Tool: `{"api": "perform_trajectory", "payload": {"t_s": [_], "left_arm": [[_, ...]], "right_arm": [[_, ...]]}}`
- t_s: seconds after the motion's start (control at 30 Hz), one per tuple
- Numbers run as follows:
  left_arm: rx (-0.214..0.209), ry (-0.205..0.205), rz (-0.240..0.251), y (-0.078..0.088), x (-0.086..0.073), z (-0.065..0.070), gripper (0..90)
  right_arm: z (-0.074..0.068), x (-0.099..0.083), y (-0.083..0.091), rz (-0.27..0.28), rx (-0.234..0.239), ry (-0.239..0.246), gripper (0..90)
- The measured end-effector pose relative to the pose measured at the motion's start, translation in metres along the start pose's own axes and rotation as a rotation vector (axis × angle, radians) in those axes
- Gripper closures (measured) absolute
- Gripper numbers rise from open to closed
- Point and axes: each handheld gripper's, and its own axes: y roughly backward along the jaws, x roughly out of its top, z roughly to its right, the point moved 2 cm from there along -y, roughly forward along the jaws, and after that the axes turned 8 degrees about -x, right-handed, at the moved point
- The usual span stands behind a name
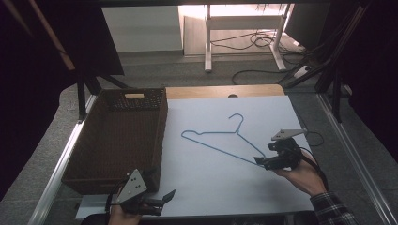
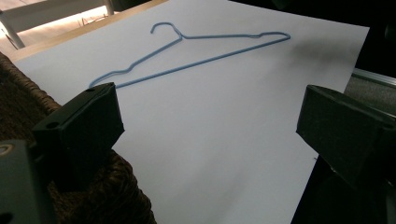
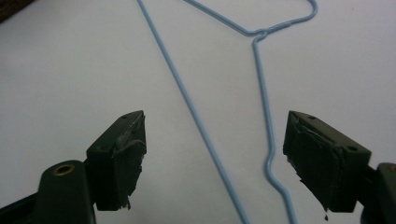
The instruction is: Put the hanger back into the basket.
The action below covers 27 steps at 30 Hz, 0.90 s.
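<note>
Blue wire coat hanger [image 1: 220, 138] lies flat on the white sheet [image 1: 211, 183] covering the surface, hook end pointing toward the far edge, long bottom bar running diagonally toward the right tongs [image 1: 261, 161]. Right tongs sit at the hanger's near-right corner, held in the person's right hand [image 1: 302, 176], plaid sleeve [image 1: 333, 206] at the wrist. In the right gripper view the jaws are spread wide and clamp nothing; the hanger [image 3: 219, 121] passes between them, its bar and shoulder wire both in the gap, not touching either jaw as far as visible. Left tongs [image 1: 162, 200] rest at the near edge just beside the dark woven wicker basket [image 1: 117, 140], which stands on the left part of the surface, against the sheet's left edge. In the left gripper view the jaws are wide apart, holding nothing, hanger [image 2: 196, 51] well ahead, basket [image 2: 107, 196] wall at left.
</note>
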Motion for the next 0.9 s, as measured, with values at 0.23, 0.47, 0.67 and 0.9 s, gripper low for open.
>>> {"api": "perform_trajectory", "payload": {"t_s": [0.23, 0.47, 0.67, 0.9], "left_arm": [[0.0, -0.001, 0.0, 0.0, 0.0, 0.0, 7.1], [0.0, -0.002, -0.001, 0.0, 0.0, 0.0, 7.1], [-0.001, -0.004, -0.001, 0.0, 0.0, 0.0, 7.1], [-0.002, -0.005, -0.002, 0.0, 0.0, 0.0, 7.1]], "right_arm": [[0.011, 0.02, -0.012, -0.076, -0.002, 0.033, 23.5], [0.016, 0.041, -0.03, -0.161, -0.005, 0.067, 24.9], [0.019, 0.057, -0.046, -0.218, -0.029, 0.1, 24.7], [0.018, 0.075, -0.065, -0.291, -0.065, 0.174, 34.5]]}}
